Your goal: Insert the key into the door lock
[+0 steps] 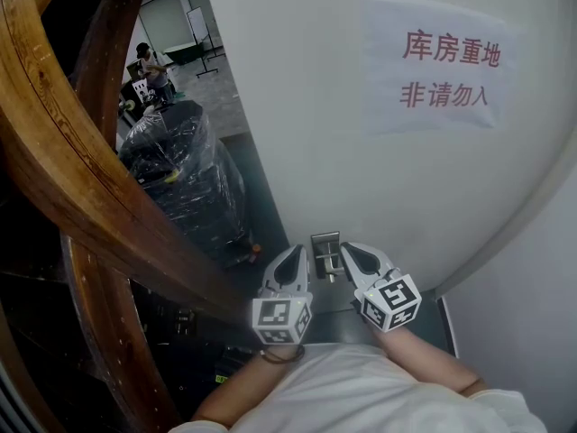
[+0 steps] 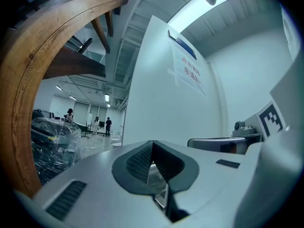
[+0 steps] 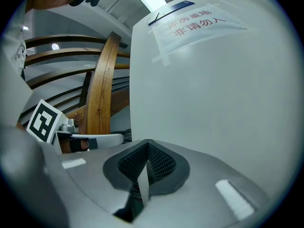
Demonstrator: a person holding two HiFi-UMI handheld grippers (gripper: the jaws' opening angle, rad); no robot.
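The white door (image 1: 361, 152) fills the view ahead, with a paper sign (image 1: 446, 66) in red print. Its metal lock plate and handle (image 1: 325, 249) sit low on the door, between my two grippers. My left gripper (image 1: 290, 258) is just left of the lock, its pads (image 2: 142, 163) pressed together with nothing clear between them. My right gripper (image 1: 355, 256) is just right of the lock and shut on a thin flat metal strip (image 3: 143, 186), which looks like the key. Both point level at the door.
A curved wooden beam (image 1: 81, 197) rises at the left. Behind it stands a black load wrapped in plastic film (image 1: 185, 174). People stand far off in the hall (image 2: 97, 125). A grey wall (image 1: 532, 314) adjoins the door at the right.
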